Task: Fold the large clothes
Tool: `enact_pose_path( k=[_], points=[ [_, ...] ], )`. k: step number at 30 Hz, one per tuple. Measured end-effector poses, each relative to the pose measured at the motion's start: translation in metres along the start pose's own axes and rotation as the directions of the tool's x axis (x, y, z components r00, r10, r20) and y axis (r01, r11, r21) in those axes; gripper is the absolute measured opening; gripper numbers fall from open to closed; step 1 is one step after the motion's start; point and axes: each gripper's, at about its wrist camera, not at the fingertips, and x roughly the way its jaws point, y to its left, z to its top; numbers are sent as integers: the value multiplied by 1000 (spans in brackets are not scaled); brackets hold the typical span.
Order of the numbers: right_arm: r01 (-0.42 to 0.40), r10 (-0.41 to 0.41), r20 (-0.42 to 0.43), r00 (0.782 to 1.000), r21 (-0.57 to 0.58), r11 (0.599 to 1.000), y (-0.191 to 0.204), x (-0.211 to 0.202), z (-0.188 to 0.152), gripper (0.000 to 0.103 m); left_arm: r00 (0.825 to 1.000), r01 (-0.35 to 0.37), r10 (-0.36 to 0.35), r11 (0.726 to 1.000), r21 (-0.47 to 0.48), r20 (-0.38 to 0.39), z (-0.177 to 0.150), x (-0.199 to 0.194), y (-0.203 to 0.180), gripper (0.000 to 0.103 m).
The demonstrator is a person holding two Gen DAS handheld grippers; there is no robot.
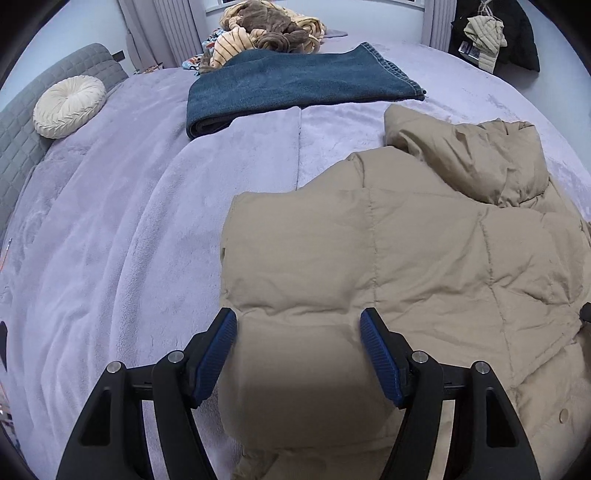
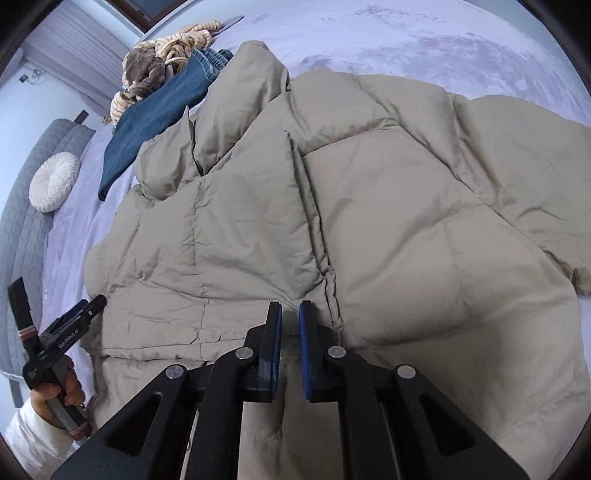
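A beige quilted puffer jacket (image 2: 332,206) lies spread on a bed covered by a lavender plush blanket (image 1: 122,206), its hood (image 1: 480,155) toward the far end and one panel folded over the body. The left tongs (image 1: 298,325) hover above the jacket's near left edge with blue pads (image 1: 218,354) standing wide apart, released; the fabric shows between them but neither pad presses it. The right tongs (image 2: 290,314) sit at the jacket's near hem with their pads drawn close together, a narrow gap left; a fold of fabric seems to run up between them, though whether it is pinched cannot be told from this angle. In the right wrist view a hand (image 2: 62,387) in a white sleeve holds the left tongs' handle (at the lower left). Beyond the jacket lie folded blue jeans (image 1: 295,85), then a heap of brown and striped clothes (image 1: 269,33). A round cream cushion (image 1: 68,105) leans on the grey quilted headboard (image 1: 22,147).
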Motion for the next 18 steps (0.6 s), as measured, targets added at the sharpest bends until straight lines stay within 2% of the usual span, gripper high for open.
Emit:
enact_pose_path(
  k=[5,6,7,9,12,14,15,16,17,18],
  points=[
    [-21,20,14,1000,54,998,-19,-28,-10,17,999,46,-46,999,-8,-7,-5,-32,-27,71],
    [-25,24,17,1000,73,997,-25,-34,-13,23,998,58,-58,998,0,-11,-6,-36,-35,71],
    [-26,24,21,999,89,996,-30,-39,-15,34,998,67,-67,998,9,-17,-8,-40,-44,71],
    [-31,27,37,999,125,992,-43,-51,-21,44,996,87,-86,996,19,-30,-11,-47,-63,71],
    [-33,25,45,999,175,984,-63,-64,-27,46,994,104,-103,994,24,-39,-16,-57,-91,71],
    [-32,21,52,998,210,977,-81,-76,-33,55,992,122,-121,992,13,-37,-19,-65,-108,71],
    [-29,15,61,998,232,972,-91,-81,-35,63,990,133,-133,991,8,-39,-21,-67,-116,74],
    [-29,12,69,998,247,969,-99,-86,-36,68,988,146,-146,989,5,-43,-22,-70,-126,84],
    [-29,8,80,997,267,963,-109,-92,-37,70,987,158,-158,987,3,-42,-22,-72,-135,103],
    [-27,2,87,996,283,959,-119,-97,-38,73,986,165,-165,986,1,-29,-23,-75,-142,103]
  ],
)
